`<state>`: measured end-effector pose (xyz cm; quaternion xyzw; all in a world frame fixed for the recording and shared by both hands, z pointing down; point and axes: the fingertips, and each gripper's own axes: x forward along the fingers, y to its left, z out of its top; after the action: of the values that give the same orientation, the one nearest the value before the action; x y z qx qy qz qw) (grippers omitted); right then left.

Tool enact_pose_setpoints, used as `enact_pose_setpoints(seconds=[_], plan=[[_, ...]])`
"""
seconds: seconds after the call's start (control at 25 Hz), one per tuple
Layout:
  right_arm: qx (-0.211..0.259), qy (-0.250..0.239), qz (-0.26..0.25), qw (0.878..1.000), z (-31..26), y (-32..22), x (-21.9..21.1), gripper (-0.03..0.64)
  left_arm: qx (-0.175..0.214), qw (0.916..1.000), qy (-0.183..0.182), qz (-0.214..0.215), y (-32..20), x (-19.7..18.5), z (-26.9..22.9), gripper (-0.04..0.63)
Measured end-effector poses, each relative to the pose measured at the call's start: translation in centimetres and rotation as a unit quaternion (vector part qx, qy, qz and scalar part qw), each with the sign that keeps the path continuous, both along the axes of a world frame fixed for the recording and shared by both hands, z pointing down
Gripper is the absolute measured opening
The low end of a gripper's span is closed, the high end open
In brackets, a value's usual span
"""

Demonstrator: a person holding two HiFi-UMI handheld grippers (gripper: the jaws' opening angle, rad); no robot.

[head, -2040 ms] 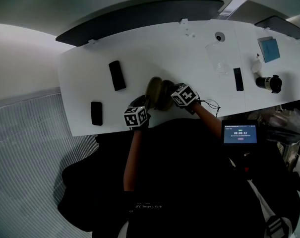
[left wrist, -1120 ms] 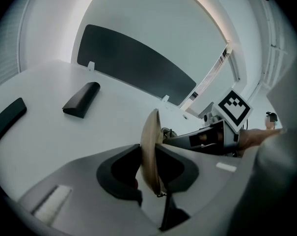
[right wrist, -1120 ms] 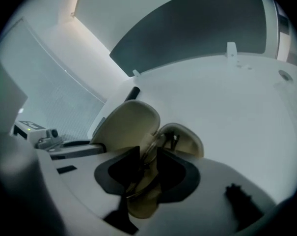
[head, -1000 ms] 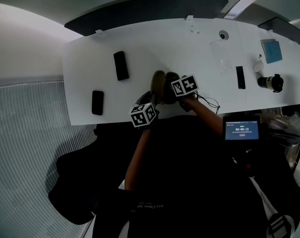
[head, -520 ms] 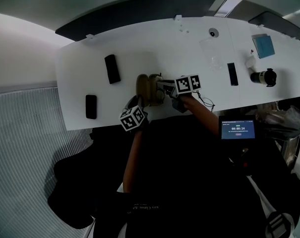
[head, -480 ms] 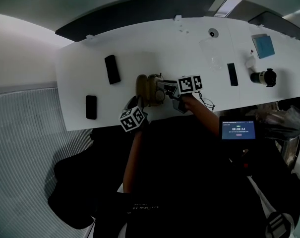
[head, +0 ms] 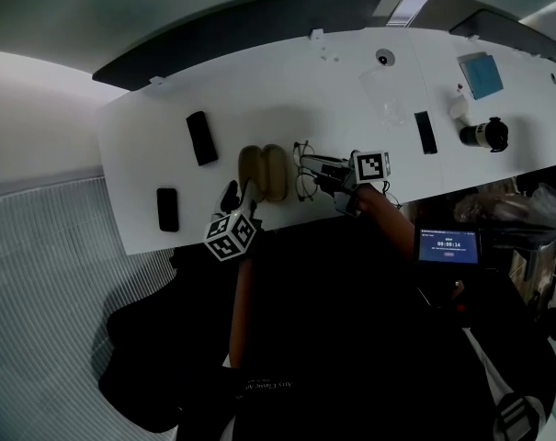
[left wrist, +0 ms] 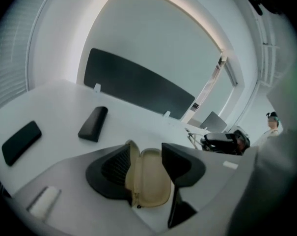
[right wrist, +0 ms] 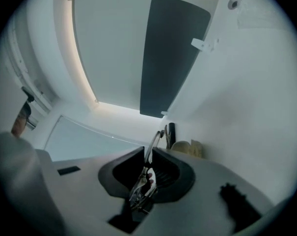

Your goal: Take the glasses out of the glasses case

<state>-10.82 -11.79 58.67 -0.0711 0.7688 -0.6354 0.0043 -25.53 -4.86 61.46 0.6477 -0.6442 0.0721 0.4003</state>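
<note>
The glasses (head: 303, 168) are out of the open case (head: 262, 173) at mid-frame, gripped by the right tongs (right wrist: 149, 173), while the left tongs (left wrist: 146, 163) are opening around the case, so little remains.

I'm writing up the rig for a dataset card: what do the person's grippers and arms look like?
The left gripper and right gripper look alike: pale grey bodies with black, wedge-shaped jaws and ribbed inner pads. Each carries a white cube printed with black square markers. The person wears a black top whose sleeves leave the forearms bare.
</note>
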Motion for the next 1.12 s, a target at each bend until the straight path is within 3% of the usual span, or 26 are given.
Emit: enact_pose_setpoints(seconds=[0.08,0.12,0.16,0.2,0.24,0.28,0.32,0.36,0.44,0.52,0.76,1.04,1.12], plan=[[0.025,-0.017,-0.012,0.999,-1.3,0.3,-0.1,0.055,0.041,0.9983,0.011,0.041,-1.4,1.0,-3.2,0.206],[0.039,-0.027,-0.018,0.999,-1.9,0.3,-0.1,0.056,0.057,0.9942,0.050,0.077,-2.1,2.5,-4.5,0.196],[0.049,-0.039,-0.021,0.998,-2.5,0.3,0.0,0.056,0.067,0.9841,0.115,0.118,-2.7,4.6,-5.7,0.186],[0.058,-0.054,-0.022,0.997,-3.1,0.2,0.1,0.056,0.071,0.9652,0.198,0.155,-3.2,6.7,-6.6,0.184],[0.066,-0.068,-0.022,0.995,-3.7,0.1,0.1,0.055,0.073,0.9402,0.279,0.181,-3.5,8.7,-7.5,0.184],[0.076,-0.077,-0.019,0.994,-4.2,0.0,0.2,0.055,0.073,0.9169,0.341,0.194,-3.7,10.1,-8.1,0.173],[0.088,-0.080,-0.016,0.993,-4.7,-0.2,0.3,0.055,0.073,0.9021,0.376,0.198,-4.0,11.0,-8.2,0.161],[0.103,-0.081,-0.013,0.991,-5.2,-0.4,0.4,0.055,0.073,0.8962,0.389,0.200,-4.1,11.5,-8.0,0.146],[0.131,-0.083,-0.012,0.988,-6.2,-0.6,0.4,0.055,0.070,0.8957,0.387,0.208,-4.2,12.1,-7.3,0.104],[0.143,-0.093,-0.013,0.985,-6.9,-0.7,0.4,0.055,0.068,0.8898,0.395,0.218,-4.1,12.6,-7.1,0.104],[0.140,-0.103,-0.049,0.984,-7.3,0.5,-0.1,0.055,0.070,0.8589,0.458,0.217,-4.5,13.3,-7.7,0.104],[0.133,-0.110,-0.040,0.984,-7.2,0.5,-0.2,0.055,0.070,0.8387,0.487,0.234,-4.3,14.2,-7.9,0.089],[0.133,-0.115,-0.041,0.984,-7.4,0.5,-0.4,0.055,0.069,0.8366,0.489,0.238,-4.0,14.3,-7.9,0.074]])
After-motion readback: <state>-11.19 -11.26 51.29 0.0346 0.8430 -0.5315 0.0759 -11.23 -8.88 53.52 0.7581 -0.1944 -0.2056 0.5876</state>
